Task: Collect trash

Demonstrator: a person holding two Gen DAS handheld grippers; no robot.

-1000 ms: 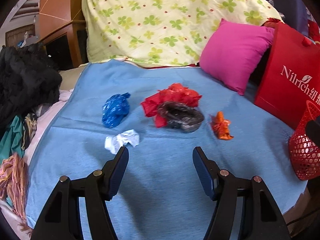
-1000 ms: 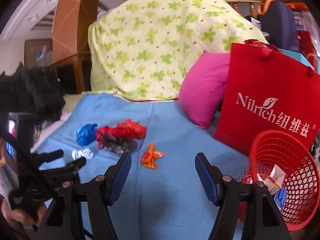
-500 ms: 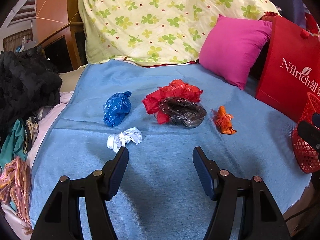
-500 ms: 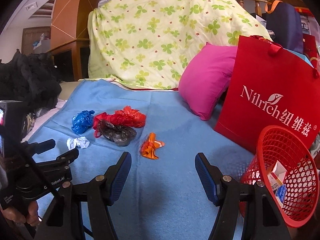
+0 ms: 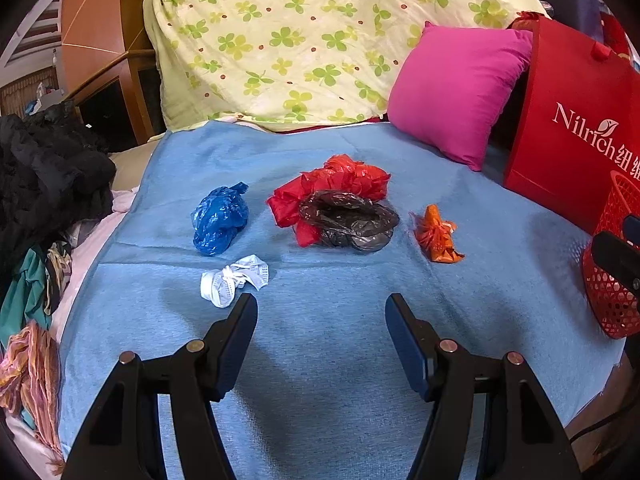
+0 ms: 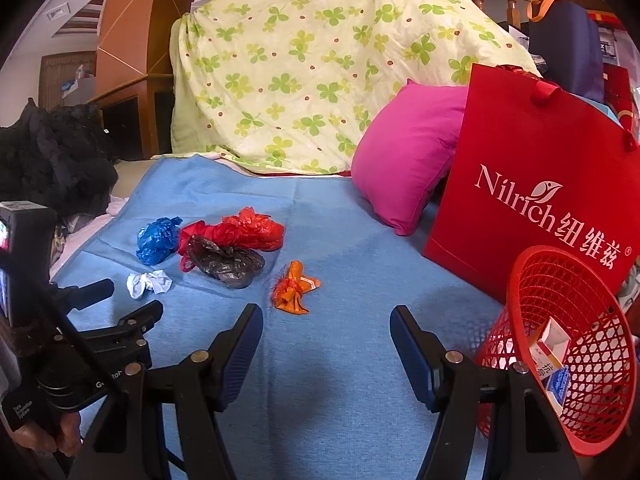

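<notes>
Blue blanket (image 5: pixel 320 360), 5 crumpled trash wads, pink pillow (image 5: pixel 456 88), red basket (image 6: pixel 568 344)

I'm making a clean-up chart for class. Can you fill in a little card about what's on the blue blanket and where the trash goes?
surface: blue blanket
trash pieces: blue bag; red bag; dark bag resting against the red one; orange wrapper; white scrap
bin: red basket, small boxes inside
left tongs: open, empty
right tongs: open, empty
</notes>
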